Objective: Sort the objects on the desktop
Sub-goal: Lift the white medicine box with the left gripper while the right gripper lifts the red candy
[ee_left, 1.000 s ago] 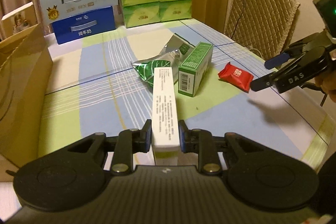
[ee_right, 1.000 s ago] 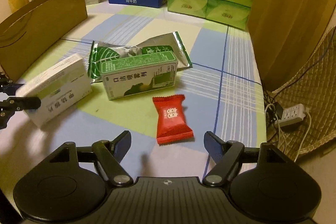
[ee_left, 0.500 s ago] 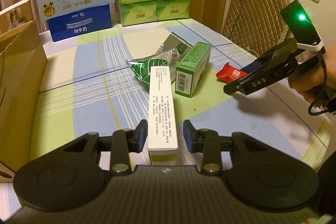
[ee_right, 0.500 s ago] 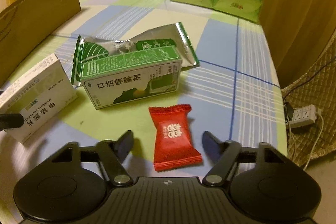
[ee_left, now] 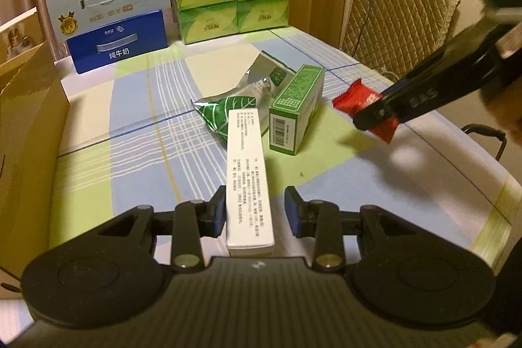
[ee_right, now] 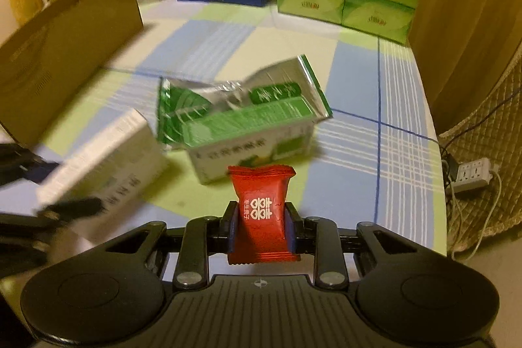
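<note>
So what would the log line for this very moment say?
right gripper: shut on red foil candy packet, lifted off table | left gripper: open around long white cardboard box | green carton: untouched

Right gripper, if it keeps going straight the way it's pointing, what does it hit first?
Probably the green and white carton, lying just beyond the red candy packet clamped in the right gripper; depth is uncertain.

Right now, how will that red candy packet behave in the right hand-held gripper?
The red candy packet looks light and crinkly, so its free ends may flop. The right hand-held gripper pinches its middle, which probably yields. The glossy film might slip.
</note>
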